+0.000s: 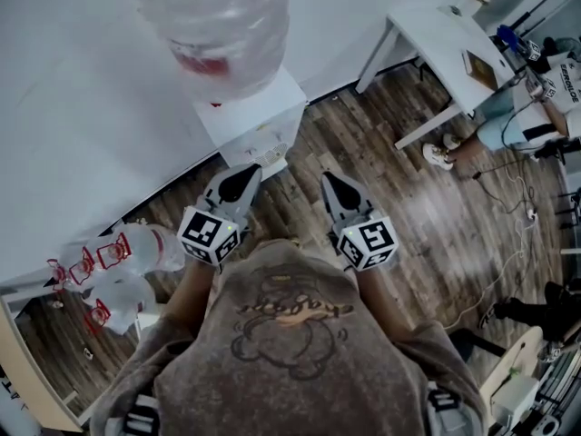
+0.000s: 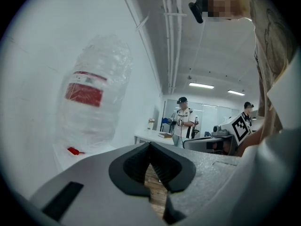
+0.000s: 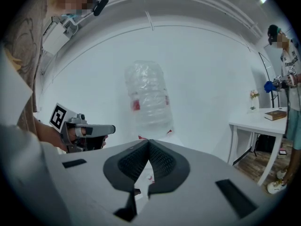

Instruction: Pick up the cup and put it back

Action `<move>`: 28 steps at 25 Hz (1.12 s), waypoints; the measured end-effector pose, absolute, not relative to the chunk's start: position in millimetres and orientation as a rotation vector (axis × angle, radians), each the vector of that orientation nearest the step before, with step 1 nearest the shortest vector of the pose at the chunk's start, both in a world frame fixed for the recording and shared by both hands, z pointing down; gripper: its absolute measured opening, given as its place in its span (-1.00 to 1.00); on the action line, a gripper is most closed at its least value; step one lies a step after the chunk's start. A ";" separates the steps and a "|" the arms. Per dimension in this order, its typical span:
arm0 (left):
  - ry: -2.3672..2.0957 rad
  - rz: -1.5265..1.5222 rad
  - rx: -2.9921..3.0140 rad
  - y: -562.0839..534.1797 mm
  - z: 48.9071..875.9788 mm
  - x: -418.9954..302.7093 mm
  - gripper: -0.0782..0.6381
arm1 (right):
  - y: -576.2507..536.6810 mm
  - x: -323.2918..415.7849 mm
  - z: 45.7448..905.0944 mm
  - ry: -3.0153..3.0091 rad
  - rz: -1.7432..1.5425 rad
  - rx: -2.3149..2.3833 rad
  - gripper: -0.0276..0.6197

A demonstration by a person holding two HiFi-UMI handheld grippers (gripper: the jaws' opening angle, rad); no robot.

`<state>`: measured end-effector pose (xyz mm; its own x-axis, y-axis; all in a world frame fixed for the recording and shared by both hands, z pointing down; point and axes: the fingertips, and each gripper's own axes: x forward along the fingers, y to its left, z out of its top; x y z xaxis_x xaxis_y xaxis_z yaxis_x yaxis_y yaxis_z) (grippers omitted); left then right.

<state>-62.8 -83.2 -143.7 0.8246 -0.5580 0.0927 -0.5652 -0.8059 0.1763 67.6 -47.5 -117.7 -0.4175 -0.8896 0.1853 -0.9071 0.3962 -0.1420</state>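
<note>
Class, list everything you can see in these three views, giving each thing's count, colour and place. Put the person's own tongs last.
Water bottle: one, clear with a red label, on top of the dispenser.
Dispenser: one, white, against the wall ahead of both tongs.
Spare bottles: at least two, clear with red handles, on the floor at left.
Table: one, white, far right.
Book: one, brown, on the table.
Bystanders: two, white tops, near the table.
Floor: brown wood planks.
Cup: none in view.
Left tongs: one, grey, shut, empty.
Right tongs: one, grey, shut, empty.
</note>
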 end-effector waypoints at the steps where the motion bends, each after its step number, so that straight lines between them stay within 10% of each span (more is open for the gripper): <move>1: -0.885 0.051 2.814 -81.4 -140.9 -63.2 -0.77 | -44.8 69.6 -115.3 -2.555 0.343 1.649 -0.91; 28: -1.100 0.040 2.683 -80.0 -98.4 -100.3 -0.77 | -39.1 80.6 -73.1 -2.532 0.381 1.627 -0.91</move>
